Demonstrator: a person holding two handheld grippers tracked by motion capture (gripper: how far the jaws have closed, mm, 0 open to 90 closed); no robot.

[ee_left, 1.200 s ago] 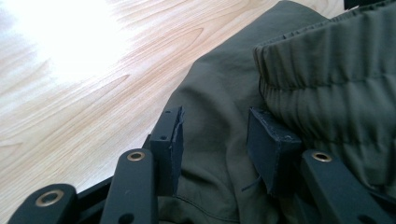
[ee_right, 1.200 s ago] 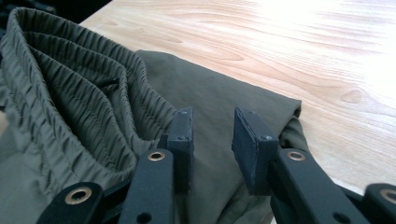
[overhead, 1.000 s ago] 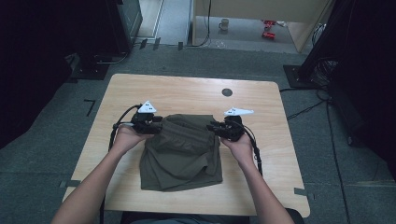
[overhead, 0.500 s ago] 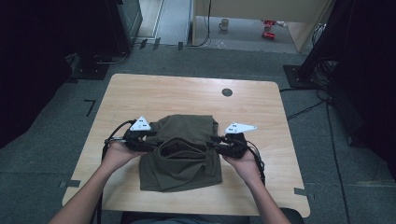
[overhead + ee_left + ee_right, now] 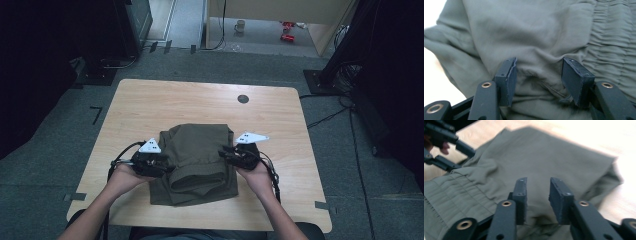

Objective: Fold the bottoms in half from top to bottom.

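Olive shorts (image 5: 197, 162) folded on table (image 5: 150, 102), cloth between parted fingers (image 5: 508, 75) of left gripper (image 5: 539, 75) and right gripper (image 5: 537, 195), unpinched.

I see matt olive-green woven cloth, a folded garment (image 5: 197, 162) with a gathered waistband, lying on the smooth pale wooden table (image 5: 150, 102), beside my grippers' matt black plastic jaws.

Lab/test room: light wooden tabletop (image 5: 200, 100) on grey carpet w/ black tape marks (image 5: 95, 114), black equipment stands (image 5: 345, 75), cables.
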